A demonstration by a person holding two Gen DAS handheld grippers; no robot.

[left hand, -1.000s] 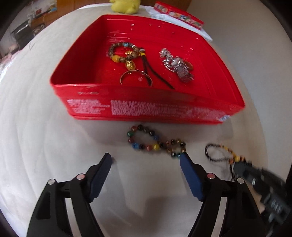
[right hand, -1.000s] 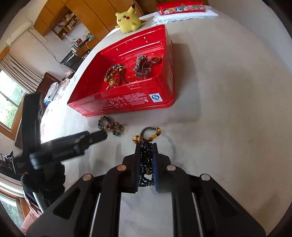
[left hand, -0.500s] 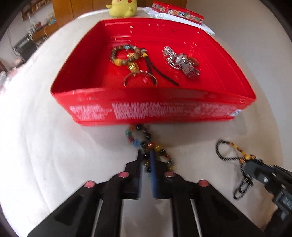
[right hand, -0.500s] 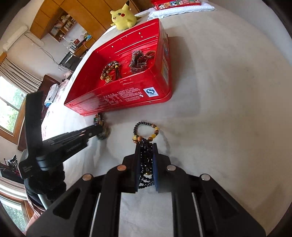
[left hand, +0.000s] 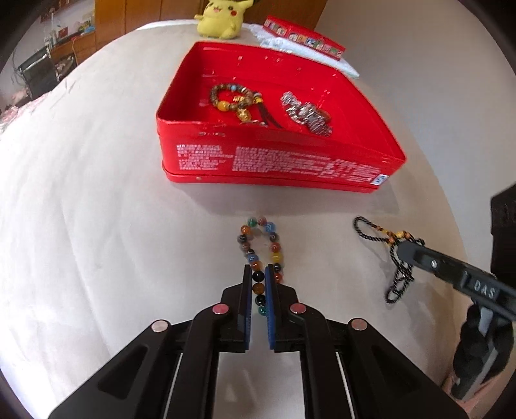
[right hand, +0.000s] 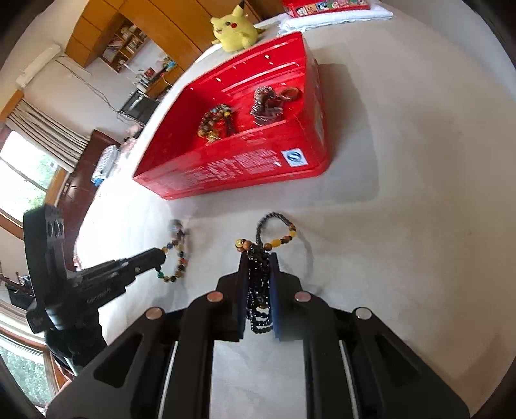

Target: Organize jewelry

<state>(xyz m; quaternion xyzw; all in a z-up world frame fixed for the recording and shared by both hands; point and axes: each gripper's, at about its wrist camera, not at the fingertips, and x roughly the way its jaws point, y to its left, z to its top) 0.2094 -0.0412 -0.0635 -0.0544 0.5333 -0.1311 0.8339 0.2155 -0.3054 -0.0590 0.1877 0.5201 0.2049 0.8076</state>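
Gripping beads [left hand: 260, 254] (short of tin [left hand: 277, 161]) by left gripper [left hand: 258, 274].

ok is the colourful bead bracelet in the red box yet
Out: the colourful bead bracelet hangs between the left gripper fingers, short of the red box.

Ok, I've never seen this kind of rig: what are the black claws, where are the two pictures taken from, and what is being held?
No robot here: a person carries a two-finger gripper in each hand, each with a fisheye camera looking along its fingers. In the left camera's view, the left gripper is shut on the multicoloured bead bracelet. In the right camera's view, the right gripper is shut on the black beaded strand. Both pieces hang just over the pale cloth surface. Ahead sits an open red tin holding a brown bead bracelet and silver jewelry. A yellow plush toy sits beyond.
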